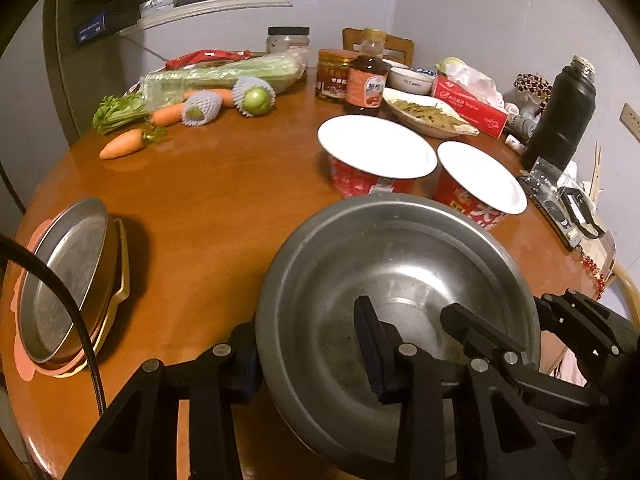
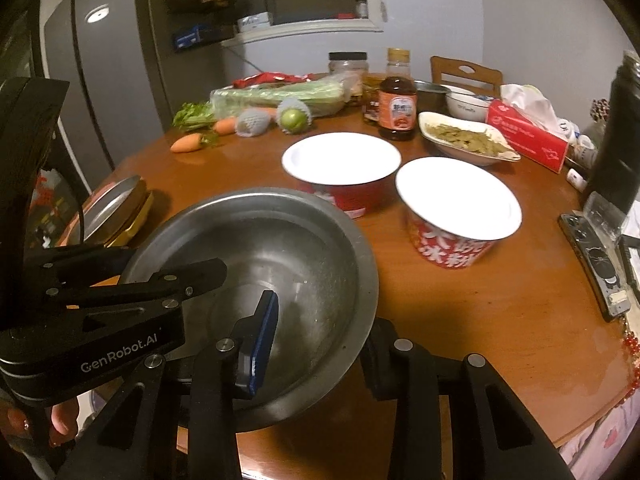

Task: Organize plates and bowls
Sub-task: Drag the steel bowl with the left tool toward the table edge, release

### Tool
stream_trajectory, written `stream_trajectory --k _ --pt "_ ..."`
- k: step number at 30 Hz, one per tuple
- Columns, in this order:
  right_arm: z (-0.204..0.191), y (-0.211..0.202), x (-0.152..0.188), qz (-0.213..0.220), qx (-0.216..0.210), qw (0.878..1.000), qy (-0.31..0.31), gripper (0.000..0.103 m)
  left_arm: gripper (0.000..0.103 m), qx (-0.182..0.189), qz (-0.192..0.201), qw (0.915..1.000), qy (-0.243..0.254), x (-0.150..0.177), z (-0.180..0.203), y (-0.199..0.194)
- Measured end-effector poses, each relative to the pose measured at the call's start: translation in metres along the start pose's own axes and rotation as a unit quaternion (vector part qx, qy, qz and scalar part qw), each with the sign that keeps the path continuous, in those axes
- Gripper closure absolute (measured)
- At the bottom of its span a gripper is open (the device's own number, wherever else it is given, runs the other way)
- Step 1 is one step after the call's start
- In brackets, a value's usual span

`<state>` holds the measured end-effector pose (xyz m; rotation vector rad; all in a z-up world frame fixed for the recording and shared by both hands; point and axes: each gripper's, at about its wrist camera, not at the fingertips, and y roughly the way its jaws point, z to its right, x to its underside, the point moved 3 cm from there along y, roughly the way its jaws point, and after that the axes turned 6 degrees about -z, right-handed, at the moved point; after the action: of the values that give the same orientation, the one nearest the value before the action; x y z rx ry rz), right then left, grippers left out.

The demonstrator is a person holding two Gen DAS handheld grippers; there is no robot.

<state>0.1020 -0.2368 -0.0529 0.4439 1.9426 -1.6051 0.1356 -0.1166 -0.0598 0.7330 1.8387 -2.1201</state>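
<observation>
A large steel bowl (image 1: pixel 400 272) (image 2: pixel 280 248) is held by its rim above the near edge of the round wooden table (image 1: pixel 224 200). My left gripper (image 1: pixel 304 332) is shut on its left rim, one finger inside and one outside. My right gripper (image 2: pixel 322 320) is shut on the right rim in the same way. Each gripper shows in the other's view: the right gripper (image 1: pixel 520 312) and the left gripper (image 2: pixel 152 264). A steel plate (image 1: pixel 68 280) (image 2: pixel 112 208) lies on a stack of yellow and pink plates at the table's left edge. Two red bowls with white tops (image 1: pixel 376 152) (image 1: pixel 480 176) stand beyond the steel bowl.
An oval white dish of greens (image 1: pixel 428 114), a small white bowl (image 1: pixel 412 80), sauce bottles (image 1: pixel 366 80), a red tissue box (image 1: pixel 472 108) and a black flask (image 1: pixel 564 116) crowd the far right. Carrots (image 1: pixel 122 144) and celery lie far left. A phone (image 2: pixel 600 264) lies by the right edge.
</observation>
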Motion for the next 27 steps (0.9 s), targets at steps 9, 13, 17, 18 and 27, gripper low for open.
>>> stream_trajectory --k 9,13,17,18,27 --pt "-0.003 0.013 0.004 -0.017 0.001 1.000 0.002 0.063 0.063 0.005 -0.012 0.9999 0.001 0.002 -0.001 0.013" --pt "0.002 0.016 0.005 -0.017 0.001 1.000 0.009 0.063 0.063 0.006 -0.017 0.9998 0.005 0.001 0.003 0.018" --pt "0.008 0.020 0.006 -0.021 0.000 1.000 0.018 0.063 0.063 0.002 -0.014 0.9999 0.009 0.000 0.007 0.020" --pt "0.009 0.020 0.007 -0.021 -0.002 1.000 0.020 0.062 0.063 0.002 -0.012 0.9999 0.010 -0.001 0.008 0.020" --pt "0.015 0.019 0.008 -0.019 -0.016 0.999 0.033 0.062 0.062 0.000 -0.009 0.9999 0.013 0.000 0.011 0.022"
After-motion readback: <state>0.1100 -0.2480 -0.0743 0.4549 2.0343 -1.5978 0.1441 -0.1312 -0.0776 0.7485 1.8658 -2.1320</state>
